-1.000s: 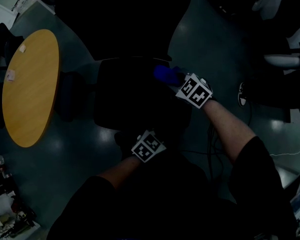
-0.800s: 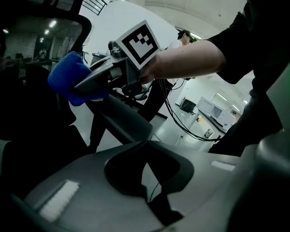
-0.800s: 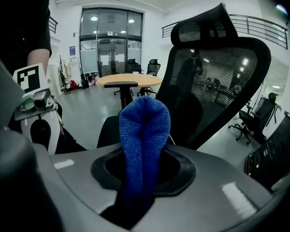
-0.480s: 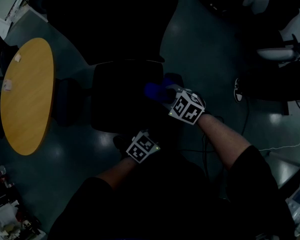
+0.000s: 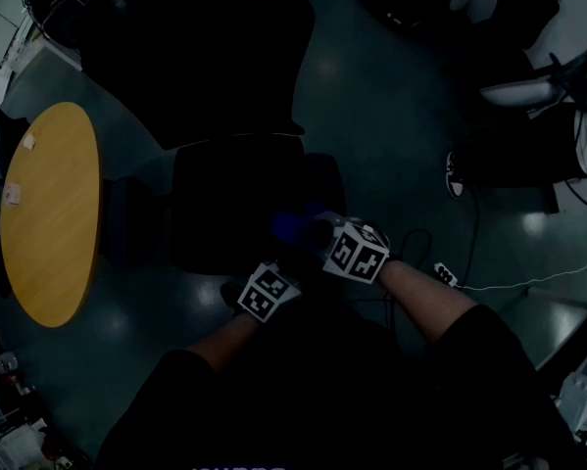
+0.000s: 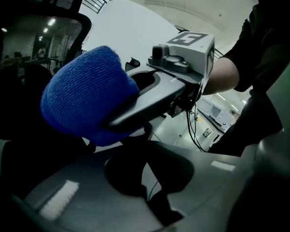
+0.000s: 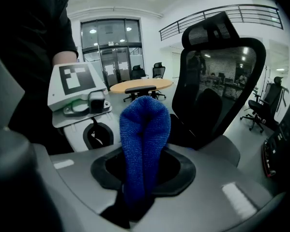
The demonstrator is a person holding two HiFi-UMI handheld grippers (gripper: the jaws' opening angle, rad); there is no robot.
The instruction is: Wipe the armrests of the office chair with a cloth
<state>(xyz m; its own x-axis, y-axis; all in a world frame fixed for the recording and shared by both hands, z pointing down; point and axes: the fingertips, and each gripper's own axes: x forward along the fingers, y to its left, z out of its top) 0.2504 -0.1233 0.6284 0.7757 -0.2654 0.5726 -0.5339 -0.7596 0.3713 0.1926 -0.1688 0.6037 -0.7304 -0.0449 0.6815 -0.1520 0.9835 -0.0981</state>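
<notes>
The blue knitted cloth (image 7: 144,139) looks light, soft and floppy, so it should bunch and mould to a curved pad rather than slide off. It is best held by a gathered fold, leaving a rounded wad free to rub with. That is how it sits now: the right claw (image 7: 137,199) is pinched on the lower end of the doubled-over cloth, and the loop stands out beyond the tips. The left claw (image 6: 147,187) has its jaws drawn close together with nothing between them, and it hangs just in front of the office chair (image 5: 239,204). In the head view the cloth lies at the front right corner of the seat, just past the near end of the armrest (image 5: 324,189). The dim picture does not show whether it touches the pad. A second ago the cloth was further back along that side of the seat, beside the armrest. It has since come steadily toward the person, and the left claw has kept its place near the seat's front edge.
</notes>
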